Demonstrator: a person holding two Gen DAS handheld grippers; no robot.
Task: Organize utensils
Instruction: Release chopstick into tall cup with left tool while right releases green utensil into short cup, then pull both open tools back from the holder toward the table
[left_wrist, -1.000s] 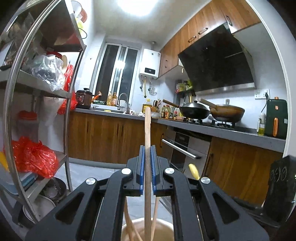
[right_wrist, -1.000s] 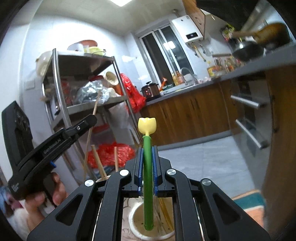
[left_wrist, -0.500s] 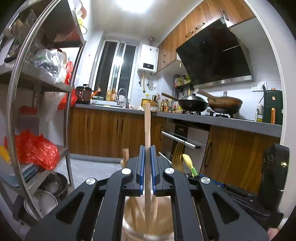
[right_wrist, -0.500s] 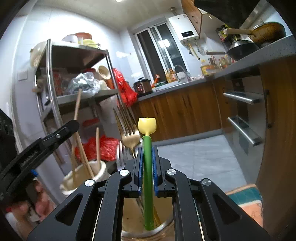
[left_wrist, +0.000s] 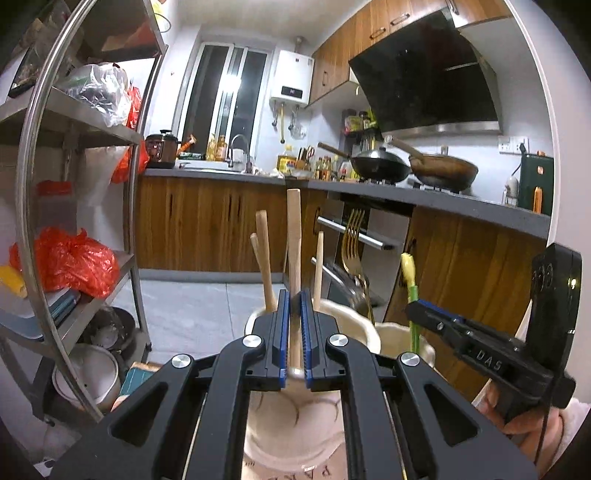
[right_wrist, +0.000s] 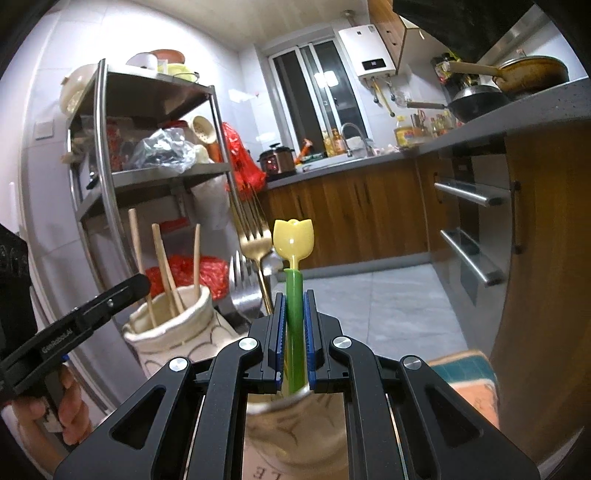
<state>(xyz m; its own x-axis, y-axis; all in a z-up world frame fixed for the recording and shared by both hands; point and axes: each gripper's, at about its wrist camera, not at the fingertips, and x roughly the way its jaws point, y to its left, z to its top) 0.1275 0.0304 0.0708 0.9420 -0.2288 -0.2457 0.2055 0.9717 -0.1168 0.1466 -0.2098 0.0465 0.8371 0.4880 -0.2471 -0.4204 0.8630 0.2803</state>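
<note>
Your left gripper (left_wrist: 293, 314) was clamped on a flat pale wooden utensil handle (left_wrist: 293, 236), its lower end inside the cream fabric-wrapped holder (left_wrist: 295, 435) beside three other wooden handles. Your right gripper (right_wrist: 294, 325) pinched the green-stemmed yellow tulip-topped utensil (right_wrist: 293, 243) over the second cream holder (right_wrist: 295, 435); by my judgement, both only needed letting go.

Four wooden sticks (left_wrist: 293, 236) are standing in one cup (left_wrist: 354, 328); two forks (right_wrist: 255, 236) and one tulip spoon (right_wrist: 293, 236) are standing in the other cup (right_wrist: 295, 424). Two woks (left_wrist: 380, 168) are sitting on the bench (left_wrist: 480, 206).

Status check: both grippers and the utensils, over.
Left gripper shut on wooden utensil, over cream holder. Right gripper shut on tulip-topped green utensil, above second holder. Nothing blocking.
</note>
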